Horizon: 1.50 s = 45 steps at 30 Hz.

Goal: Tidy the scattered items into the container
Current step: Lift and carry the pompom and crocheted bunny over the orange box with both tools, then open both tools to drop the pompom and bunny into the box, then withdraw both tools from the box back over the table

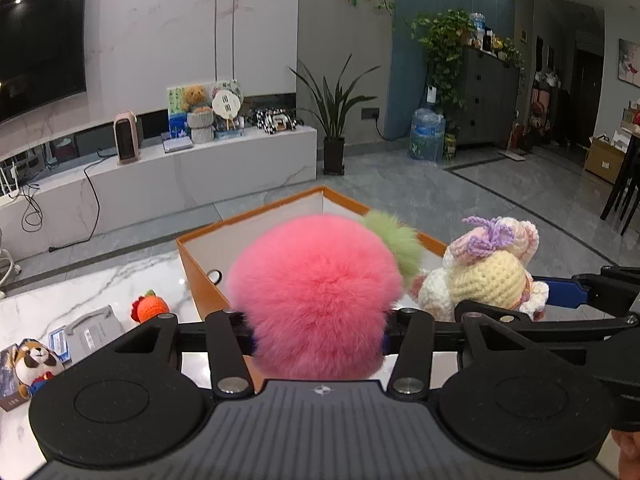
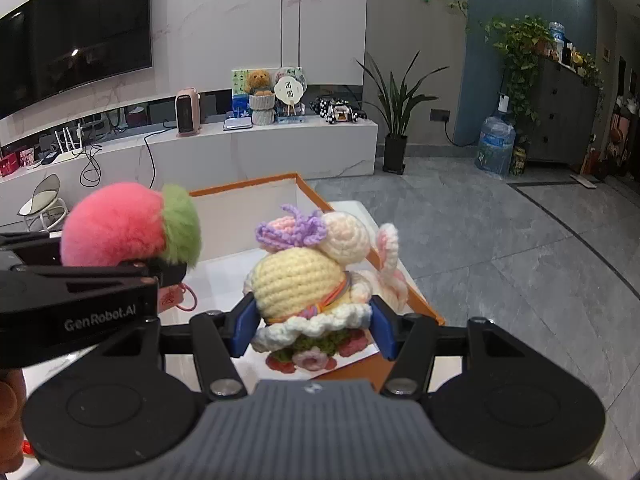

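Both tongs loaded over the orange box (image 1: 192,264): left tongs (image 1: 320,332) clamp pink pompom (image 1: 316,284), right tongs (image 2: 314,320) grip crochet doll (image 2: 304,280); crochet carrot (image 1: 150,306) & panda toy (image 1: 34,362) wait left on surface (image 1: 100,280).

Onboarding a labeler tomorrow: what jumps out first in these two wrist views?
The fluffy pink pompom with a green tuft, clamped in the left gripper, fills the left view. Beside it, the right gripper holds a crocheted doll. Both hang over the open orange box on the marble table.
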Each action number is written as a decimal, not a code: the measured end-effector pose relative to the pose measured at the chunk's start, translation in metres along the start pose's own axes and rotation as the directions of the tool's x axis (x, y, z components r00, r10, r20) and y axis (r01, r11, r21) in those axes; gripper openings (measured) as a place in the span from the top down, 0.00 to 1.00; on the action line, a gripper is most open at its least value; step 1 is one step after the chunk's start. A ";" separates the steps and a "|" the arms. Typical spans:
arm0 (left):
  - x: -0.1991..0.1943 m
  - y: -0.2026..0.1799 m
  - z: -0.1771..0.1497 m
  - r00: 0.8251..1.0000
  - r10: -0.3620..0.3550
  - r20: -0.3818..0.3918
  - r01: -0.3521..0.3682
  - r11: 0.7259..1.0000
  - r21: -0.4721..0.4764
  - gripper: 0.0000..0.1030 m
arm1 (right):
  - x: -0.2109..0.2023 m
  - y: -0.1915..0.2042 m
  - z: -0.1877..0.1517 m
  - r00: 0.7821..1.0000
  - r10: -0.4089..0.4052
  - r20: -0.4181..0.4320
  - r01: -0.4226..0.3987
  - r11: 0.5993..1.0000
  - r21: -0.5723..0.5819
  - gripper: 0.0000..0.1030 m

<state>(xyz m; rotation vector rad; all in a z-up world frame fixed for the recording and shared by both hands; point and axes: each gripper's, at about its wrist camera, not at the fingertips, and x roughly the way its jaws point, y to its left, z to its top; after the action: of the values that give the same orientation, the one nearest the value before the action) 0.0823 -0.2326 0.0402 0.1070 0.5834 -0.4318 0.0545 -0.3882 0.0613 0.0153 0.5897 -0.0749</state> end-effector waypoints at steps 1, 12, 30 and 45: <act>0.001 -0.001 -0.001 1.000 -0.003 -0.005 0.003 1.000 0.001 0.45 | 0.001 -0.002 0.000 1.000 0.003 -0.005 -0.003 1.000 0.004 0.41; 0.015 -0.002 -0.010 0.997 -0.013 -0.070 0.013 1.000 -0.010 0.45 | 0.010 -0.007 -0.007 0.998 -0.011 -0.056 0.011 1.000 0.004 0.41; 0.010 0.007 -0.007 0.998 0.011 -0.061 -0.014 0.999 -0.047 0.26 | 0.005 -0.008 -0.005 0.998 -0.038 -0.041 0.039 0.999 0.029 0.29; 0.004 0.009 -0.005 0.997 0.019 -0.069 -0.022 0.999 -0.044 0.24 | 0.004 -0.003 -0.004 1.000 -0.022 -0.023 0.022 0.999 0.029 0.26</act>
<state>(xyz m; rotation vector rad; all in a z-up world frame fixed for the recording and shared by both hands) 0.0871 -0.2248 0.0339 0.0855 0.6586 -0.3962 0.0560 -0.3911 0.0558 0.0383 0.6111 -0.1048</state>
